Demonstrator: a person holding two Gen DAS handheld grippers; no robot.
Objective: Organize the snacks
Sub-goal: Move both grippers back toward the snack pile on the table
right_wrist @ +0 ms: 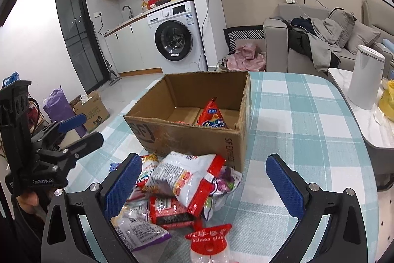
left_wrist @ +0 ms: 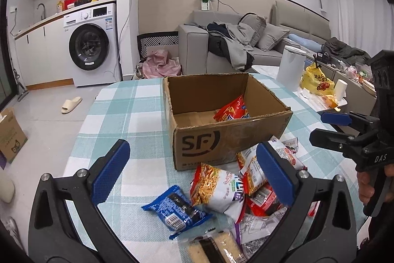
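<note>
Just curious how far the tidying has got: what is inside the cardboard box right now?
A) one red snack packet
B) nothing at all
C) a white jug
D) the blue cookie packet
A: a single red snack packet lies in the cardboard box; the other snacks are on the table in front of it.

The balloon-glue packet (right_wrist: pixel 209 245) and cracker packet (left_wrist: pixel 214 248) run off the bottom edge.

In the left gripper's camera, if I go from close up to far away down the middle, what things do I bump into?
Blue snack packet → cardboard box → red snack bag inside the box → grey sofa past the table.
</note>
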